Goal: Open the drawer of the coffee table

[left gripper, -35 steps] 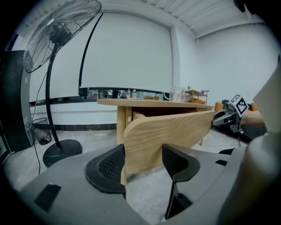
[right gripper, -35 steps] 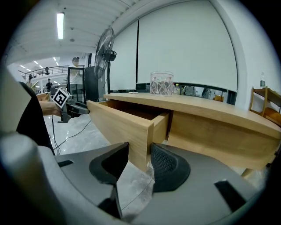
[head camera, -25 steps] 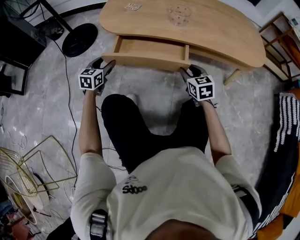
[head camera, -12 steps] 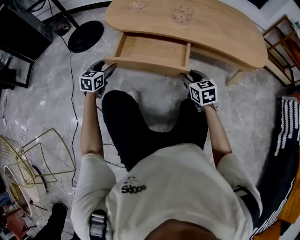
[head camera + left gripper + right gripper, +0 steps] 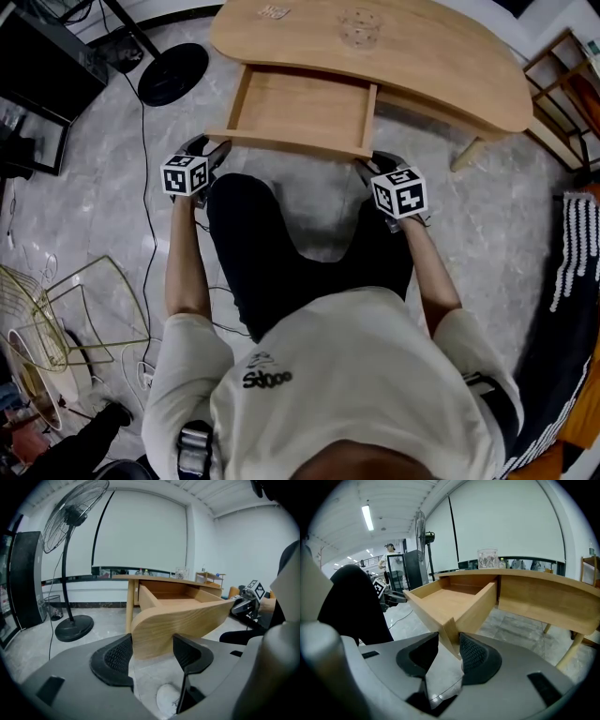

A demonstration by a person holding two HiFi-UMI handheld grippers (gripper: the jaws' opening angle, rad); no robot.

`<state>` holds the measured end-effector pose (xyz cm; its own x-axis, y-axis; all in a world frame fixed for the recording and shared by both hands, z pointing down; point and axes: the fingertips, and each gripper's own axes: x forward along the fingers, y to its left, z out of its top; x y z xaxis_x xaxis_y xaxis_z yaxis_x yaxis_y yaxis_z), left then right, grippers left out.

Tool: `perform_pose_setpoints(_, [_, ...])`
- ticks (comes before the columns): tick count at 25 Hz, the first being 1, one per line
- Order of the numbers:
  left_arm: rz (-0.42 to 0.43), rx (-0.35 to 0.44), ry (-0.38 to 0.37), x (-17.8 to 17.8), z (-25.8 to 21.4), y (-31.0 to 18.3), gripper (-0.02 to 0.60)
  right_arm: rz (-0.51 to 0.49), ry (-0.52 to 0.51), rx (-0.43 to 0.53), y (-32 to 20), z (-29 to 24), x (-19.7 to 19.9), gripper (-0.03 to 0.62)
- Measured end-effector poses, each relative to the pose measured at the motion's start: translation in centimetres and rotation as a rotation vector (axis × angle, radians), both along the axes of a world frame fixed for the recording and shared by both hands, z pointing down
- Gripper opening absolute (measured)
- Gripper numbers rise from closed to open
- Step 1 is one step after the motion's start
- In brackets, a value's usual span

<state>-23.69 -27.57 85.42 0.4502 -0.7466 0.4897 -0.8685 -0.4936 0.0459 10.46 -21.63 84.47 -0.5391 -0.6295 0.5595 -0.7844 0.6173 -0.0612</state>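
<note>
From overhead the drawer [image 5: 305, 111] stands pulled well out from under the curved wooden worktop [image 5: 441, 66], its tray bare and open to the ceiling, and a clear glass jar [image 5: 360, 26] sits up on the top behind it. The left claw [image 5: 216, 148] is at the left end of the drawer's front board and the right claw [image 5: 367, 165] at the right end, with the person's dark-trousered legs [image 5: 281, 244] between the two arms. A black fan base [image 5: 174, 73] rests on the grey floor off to the left. Over to the left gripper view: the left claw [image 5: 152, 648] is clenched on the rounded end of the drawer [image 5: 183, 620] front, the wood filling the gap between the ribbed pads, and the standing fan [image 5: 70, 515] rises behind. Now the right gripper view: the right claw [image 5: 449, 644] is pinching the thin edge of the front board, pads tight on either face, and past it the drawer [image 5: 450, 597] runs back to the worktop [image 5: 548, 595], the jar [image 5: 487, 558] on top.
</note>
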Motion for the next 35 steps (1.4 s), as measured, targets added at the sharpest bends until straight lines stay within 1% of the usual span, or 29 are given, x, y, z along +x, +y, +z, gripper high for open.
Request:
perform_pose_setpoints(4, [-0.003,-0.013,0.0,-0.1,1.0,0.0,0.278,0.0,-0.004,-0.015,0.1,0.9,-0.1,0.138])
perform_pose_setpoints(7, [0.003,0.001,0.007,0.0,1.1,-0.1,0.278,0.0,-0.01,-0.007,0.0,1.0,-0.1,0.138])
perform_pose_setpoints(9, [0.012,0.013,-0.01,0.0,1.1,-0.1,0.278,-0.024,-0.013,-0.002,0.0,1.1,0.0,0.138])
perform_pose_setpoints(11, [0.019,0.032,-0.042,-0.1,1.0,-0.1,0.278,-0.08,-0.044,-0.021,0.0,1.0,0.1,0.137])
perform_pose_setpoints(13, [0.025,0.061,-0.051,-0.2,0.6,0.1,0.278,-0.153,-0.079,-0.04,0.2,0.3,0.4,0.138])
perform_pose_setpoints(15, [0.038,0.096,-0.033,-0.6,-0.4,0.3,0.278,-0.227,-0.076,-0.035,0.5,-0.8,0.9,0.138])
perform_pose_setpoints(17, [0.061,0.135,-0.019,-1.1,-1.8,0.6,0.245,-0.288,-0.065,-0.04,0.8,-1.5,1.8,0.137])
perform_pose_setpoints(19, [0.092,0.156,-0.038,-1.5,-3.0,0.7,0.234,-0.316,-0.065,-0.052,0.7,-2.1,3.1,0.124])
perform_pose_setpoints(22, [0.14,0.162,-0.083,-1.7,-4.3,0.8,0.204,-0.279,-0.05,-0.026,-0.6,-3.5,5.6,0.076])
perform_pose_setpoints(23, [0.141,0.169,-0.091,-1.9,-4.8,0.7,0.182,-0.254,-0.037,-0.004,-1.3,-4.1,6.3,0.063])
perform_pose_setpoints(25, [0.118,0.198,-0.102,-2.5,-6.2,0.3,0.1,-0.195,-0.015,0.053,-2.8,-5.7,7.2,0.029])
perform_pose_setpoints(27, [0.092,0.225,-0.12,-2.5,-7.5,-0.4,0.071,-0.143,-0.005,0.116,-4.2,-7.5,7.7,0.015])
perform_pose_setpoints(29, [0.073,0.243,-0.138,-2.0,-8.6,-1.3,0.051,-0.125,0.005,0.173,-5.2,-8.9,7.3,0.012])
perform_pose_setpoints(32, [0.055,0.269,-0.154,-0.6,-10.6,-2.7,0.028,-0.137,0.041,0.238,-6.5,-10.4,5.6,0.012])
perform_pose_setpoints(35, [0.066,0.311,-0.163,1.4,-12.9,-4.0,0.018,-0.137,0.059,0.296,-7.9,-12.1,3.7,0.012])
